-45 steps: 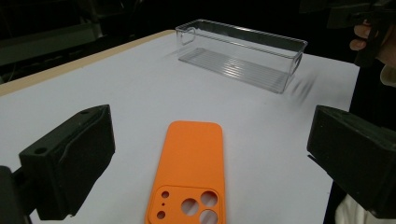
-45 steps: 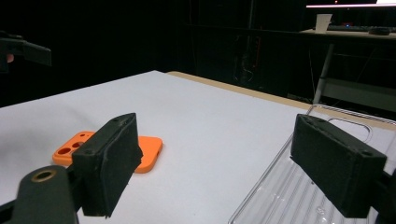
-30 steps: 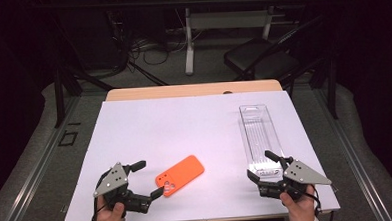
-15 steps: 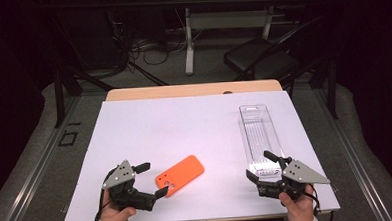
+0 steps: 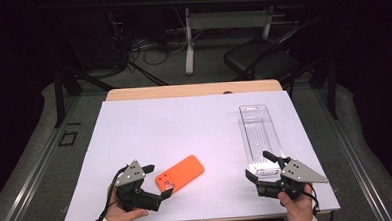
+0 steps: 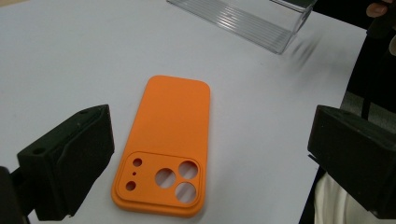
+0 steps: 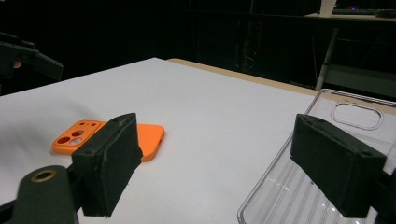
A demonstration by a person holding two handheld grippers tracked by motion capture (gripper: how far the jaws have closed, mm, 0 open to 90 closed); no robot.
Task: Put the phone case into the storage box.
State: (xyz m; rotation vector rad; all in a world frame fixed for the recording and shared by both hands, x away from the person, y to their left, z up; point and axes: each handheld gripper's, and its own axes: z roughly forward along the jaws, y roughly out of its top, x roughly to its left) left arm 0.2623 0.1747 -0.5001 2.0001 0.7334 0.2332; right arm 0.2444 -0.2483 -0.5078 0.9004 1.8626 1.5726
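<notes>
The left hand-held gripper (image 5: pixel 156 183) has edged in toward the orange phone case (image 5: pixel 179 173) low and left of centre on the counter (image 5: pixel 184 121), jaws wide around its camera end, a pickup looks near, while the right hand-held gripper (image 5: pixel 261 167) waits wide at the clear tray (image 5: pixel 259 138)

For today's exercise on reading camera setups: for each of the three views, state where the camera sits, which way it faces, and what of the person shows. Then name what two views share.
High view: above the person's side, looking forward and down on the white table; both hands with left gripper and right gripper.
Left gripper view: rides that gripper, looking down between its open jaws at the orange phone case.
Right gripper view: looks low across the table, jaws open over the clear plastic tray.
Shared: both gripper views show case and tray.
</notes>
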